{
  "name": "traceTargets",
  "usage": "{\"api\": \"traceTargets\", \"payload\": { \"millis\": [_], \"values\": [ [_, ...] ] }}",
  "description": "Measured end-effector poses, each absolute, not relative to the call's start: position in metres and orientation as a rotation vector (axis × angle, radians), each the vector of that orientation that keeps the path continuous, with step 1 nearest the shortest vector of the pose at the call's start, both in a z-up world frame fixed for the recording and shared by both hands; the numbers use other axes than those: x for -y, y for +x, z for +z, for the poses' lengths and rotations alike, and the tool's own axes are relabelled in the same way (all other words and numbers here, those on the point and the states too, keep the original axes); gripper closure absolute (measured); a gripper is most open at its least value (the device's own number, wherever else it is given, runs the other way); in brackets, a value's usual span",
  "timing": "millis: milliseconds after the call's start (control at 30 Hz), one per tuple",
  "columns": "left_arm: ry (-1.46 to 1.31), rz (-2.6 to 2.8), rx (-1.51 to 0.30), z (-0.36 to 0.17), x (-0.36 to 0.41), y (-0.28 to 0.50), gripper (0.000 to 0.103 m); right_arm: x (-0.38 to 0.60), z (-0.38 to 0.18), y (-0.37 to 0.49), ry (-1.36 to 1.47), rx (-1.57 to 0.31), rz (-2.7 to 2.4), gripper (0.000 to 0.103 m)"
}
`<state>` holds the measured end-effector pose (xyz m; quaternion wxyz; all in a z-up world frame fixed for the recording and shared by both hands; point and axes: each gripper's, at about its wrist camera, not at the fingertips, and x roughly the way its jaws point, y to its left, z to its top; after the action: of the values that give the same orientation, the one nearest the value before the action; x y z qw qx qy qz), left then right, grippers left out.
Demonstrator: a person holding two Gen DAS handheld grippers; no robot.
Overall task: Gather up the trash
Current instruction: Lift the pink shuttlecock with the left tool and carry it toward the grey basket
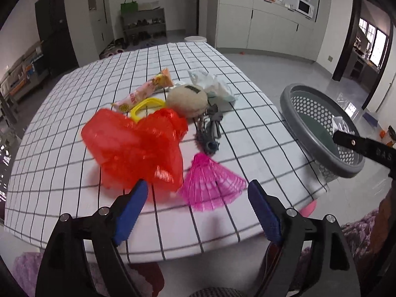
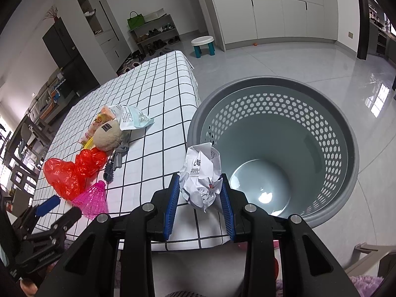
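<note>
Trash lies on the checked table, beside a grey perforated basket.

Right tool pinches a crumpled printed paper near the basket's rim. Left tool is spread wide, nothing between its pads, poised over a red plastic bag and a pink shuttlecock. Farther back lie a snack wrapper, a beige plush ball and a pale crumpled packet.

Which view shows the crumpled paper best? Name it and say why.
The right wrist view: the crumpled paper sits centred and close, clamped between the right gripper pads, printed text visible. In the left wrist view only a pale scrap of it shows over the grey basket, behind the right gripper's finger.
</note>
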<state>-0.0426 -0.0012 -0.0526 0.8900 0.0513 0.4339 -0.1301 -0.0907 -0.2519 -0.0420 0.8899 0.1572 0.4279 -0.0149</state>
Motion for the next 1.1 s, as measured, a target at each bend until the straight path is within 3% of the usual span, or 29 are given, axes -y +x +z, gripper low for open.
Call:
{"api": "traceTargets", "payload": {
  "millis": [433,700,767,900,1100],
  "values": [
    [0.051,-0.319,-1.027,-0.093,0.025,-0.031,0.022,0.253,-0.042,-0.091,0.335,-0.881,-0.028,0.072],
    [0.062,-0.245,-1.015,-0.104,0.032,-0.016,0.022,0.254,-0.040,-0.093,0.340,-0.875,-0.021,0.072],
    [0.067,-0.238,-1.005,-0.104,0.034,-0.015,0.028,0.255,-0.040,-0.093,0.340,-0.876,-0.021,0.072],
    [0.068,-0.252,-0.998,-0.100,0.036,-0.017,0.052,0.256,-0.040,-0.093,0.342,-0.875,-0.025,0.072],
    [0.062,-0.278,-0.986,-0.092,0.036,-0.029,0.058,0.257,-0.039,-0.095,0.342,-0.871,-0.027,0.072]
  ]
}}
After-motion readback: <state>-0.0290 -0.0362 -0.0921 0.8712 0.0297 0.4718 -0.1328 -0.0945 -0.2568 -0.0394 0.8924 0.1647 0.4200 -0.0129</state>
